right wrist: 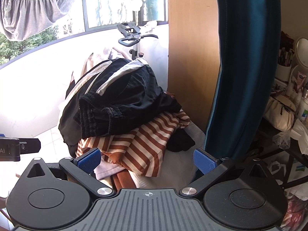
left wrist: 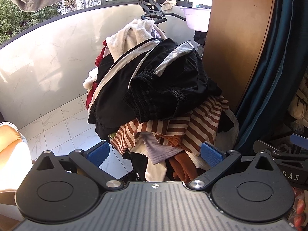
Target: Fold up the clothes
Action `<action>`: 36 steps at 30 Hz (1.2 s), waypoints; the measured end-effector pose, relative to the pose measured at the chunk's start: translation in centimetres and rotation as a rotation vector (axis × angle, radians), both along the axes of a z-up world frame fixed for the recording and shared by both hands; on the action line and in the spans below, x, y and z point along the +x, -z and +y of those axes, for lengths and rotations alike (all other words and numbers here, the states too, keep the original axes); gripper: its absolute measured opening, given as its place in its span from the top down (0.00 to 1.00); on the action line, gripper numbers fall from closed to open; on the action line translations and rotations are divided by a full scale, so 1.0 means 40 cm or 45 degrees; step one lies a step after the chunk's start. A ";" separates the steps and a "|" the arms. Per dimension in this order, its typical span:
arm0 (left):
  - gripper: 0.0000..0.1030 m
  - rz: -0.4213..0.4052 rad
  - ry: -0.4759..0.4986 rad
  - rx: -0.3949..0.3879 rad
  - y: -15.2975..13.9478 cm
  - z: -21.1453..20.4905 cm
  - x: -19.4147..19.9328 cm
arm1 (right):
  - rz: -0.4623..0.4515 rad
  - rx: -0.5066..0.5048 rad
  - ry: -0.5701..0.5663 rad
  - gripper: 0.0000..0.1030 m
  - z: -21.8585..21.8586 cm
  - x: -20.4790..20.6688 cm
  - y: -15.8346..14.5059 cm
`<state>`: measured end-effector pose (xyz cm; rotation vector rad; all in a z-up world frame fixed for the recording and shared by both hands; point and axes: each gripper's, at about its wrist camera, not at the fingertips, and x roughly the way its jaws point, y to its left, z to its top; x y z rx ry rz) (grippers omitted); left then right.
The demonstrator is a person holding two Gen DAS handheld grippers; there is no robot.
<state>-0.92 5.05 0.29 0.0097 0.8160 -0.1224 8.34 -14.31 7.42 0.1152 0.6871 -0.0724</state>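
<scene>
Left wrist view: heap of clothes [left wrist: 154, 96] piled beside the wooden panel [left wrist: 236, 48], black shorts [left wrist: 165, 88] on top, striped shirt [left wrist: 173, 130] under them. Left gripper [left wrist: 154, 154] and right gripper [right wrist: 147, 158] both have jaws apart, empty, short of the heap. Base probably a chair, hidden. Risk: tugging the striped shirt topples the pile.

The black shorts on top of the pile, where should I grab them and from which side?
Probably take the black shorts by the ribbed elastic waistband. It faces both open grippers, bunches into a thick ridge and overhangs the striped shirt, so the fingers can close around it. Come in from the front, slightly above, left gripper or right gripper, and lift up.
</scene>
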 end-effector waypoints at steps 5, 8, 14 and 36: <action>0.00 0.006 -0.025 -0.032 -0.001 0.013 0.001 | 0.004 -0.010 0.005 0.01 0.003 0.003 -0.007; 0.00 -0.010 -0.043 -0.035 0.003 0.020 -0.004 | 0.016 0.028 0.001 0.01 0.000 0.000 -0.011; 0.00 -0.014 -0.107 -0.115 0.015 0.043 -0.004 | 0.070 -0.022 0.008 0.01 0.000 0.006 -0.002; 0.00 -0.194 -0.045 -0.150 0.016 0.099 0.165 | -0.001 0.119 -0.104 0.01 -0.003 0.236 0.056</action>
